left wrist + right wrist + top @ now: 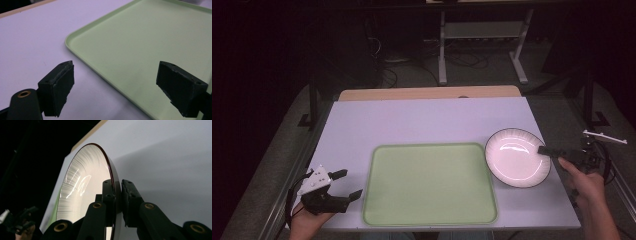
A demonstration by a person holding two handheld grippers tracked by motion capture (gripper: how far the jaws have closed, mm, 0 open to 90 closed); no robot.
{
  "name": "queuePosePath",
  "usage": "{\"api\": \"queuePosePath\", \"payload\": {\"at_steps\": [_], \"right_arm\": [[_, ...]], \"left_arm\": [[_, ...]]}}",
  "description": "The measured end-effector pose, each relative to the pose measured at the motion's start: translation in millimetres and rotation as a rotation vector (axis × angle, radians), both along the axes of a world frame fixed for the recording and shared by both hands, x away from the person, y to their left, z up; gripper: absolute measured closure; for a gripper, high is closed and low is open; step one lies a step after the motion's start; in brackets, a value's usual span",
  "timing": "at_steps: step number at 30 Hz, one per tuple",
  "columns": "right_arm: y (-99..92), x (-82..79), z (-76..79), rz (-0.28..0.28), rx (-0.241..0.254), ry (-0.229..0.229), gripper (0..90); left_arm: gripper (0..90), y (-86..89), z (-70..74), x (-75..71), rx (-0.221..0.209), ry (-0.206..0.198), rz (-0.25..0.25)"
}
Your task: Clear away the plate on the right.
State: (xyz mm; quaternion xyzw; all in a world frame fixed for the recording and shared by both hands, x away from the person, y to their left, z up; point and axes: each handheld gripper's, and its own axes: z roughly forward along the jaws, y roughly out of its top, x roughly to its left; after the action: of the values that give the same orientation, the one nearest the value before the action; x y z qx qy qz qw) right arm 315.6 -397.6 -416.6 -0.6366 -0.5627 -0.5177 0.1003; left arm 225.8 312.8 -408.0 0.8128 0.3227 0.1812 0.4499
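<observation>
Here, from above, the right gripper (546,150) pinches the white plate (515,156) by its rim, beside the green tray (429,182). The left gripper (115,87) waits wide apart at the tray's (140,45) edge. Up close, the plate's (82,182) rim sits squeezed between the right jaws, likely for lifting.

Tray (430,184) on counter (422,120), centre, toward near edge. Plate (517,157) on counter just right of tray, level with tray's far half, rims near or touching; cannot tell which. Right claw (546,150) at plate's right rim, jaws closed either side of rim, hand (586,185) behind it at counter's right edge. Left claw (348,184) at near-left of counter, just left of tray, jaws apart, one jaw over tray's rim. Bare counter beyond tray and plate.
</observation>
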Motion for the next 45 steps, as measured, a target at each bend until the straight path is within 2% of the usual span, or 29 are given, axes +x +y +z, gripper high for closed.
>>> {"api": "queuePosePath", "payload": {"at_steps": [1,3,6,12,14,21,25,35,38,39,45], "right_arm": [[2.6,-0.8,3.5,0.011,-0.026,-0.007,80.7],[4.1,-1.0,5.3,0.015,-0.037,-0.005,80.6],[14.5,-0.9,11.7,0.053,-0.06,-0.004,80.3],[30.1,-0.2,20.3,0.095,-0.047,-0.026,80.3],[40.6,0.0,27.5,0.118,-0.029,-0.049,80.3],[60.9,0.9,41.8,0.162,-0.024,-0.089,80.2],[69.0,1.4,44.9,0.18,-0.01,-0.096,80.3],[99.9,5.5,53.2,0.227,-0.013,-0.11,79.9],[116.8,8.5,56.0,0.242,-0.016,-0.116,80.0],[116.8,8.5,56.0,0.242,-0.016,-0.116,80.0],[148.5,18.8,58.2,0.281,-0.036,-0.101,79.6]], "left_arm": [[14.6,-0.4,-0.3,0.4,0.003,0.0,-0.003],[14.6,-0.8,-0.4,0.6,0.005,0.002,-0.004],[14.6,-0.9,-0.2,0.3,0.006,-0.001,-0.004],[14.6,-0.1,-0.5,0.2,0.001,0.001,-0.001],[14.6,0.2,0.0,0.1,0.001,0.001,-0.001],[14.6,0.4,0.3,-0.3,0.0,-0.002,0.0],[14.6,0.7,0.2,0.0,0.002,0.0,0.0],[14.6,0.7,0.2,0.1,0.001,0.001,-0.001],[14.6,0.7,-0.1,0.2,0.002,0.003,-0.001],[14.7,0.7,-0.1,0.2,0.002,0.003,-0.001],[14.6,1.6,0.0,0.3,-0.004,0.001,0.0]]}}
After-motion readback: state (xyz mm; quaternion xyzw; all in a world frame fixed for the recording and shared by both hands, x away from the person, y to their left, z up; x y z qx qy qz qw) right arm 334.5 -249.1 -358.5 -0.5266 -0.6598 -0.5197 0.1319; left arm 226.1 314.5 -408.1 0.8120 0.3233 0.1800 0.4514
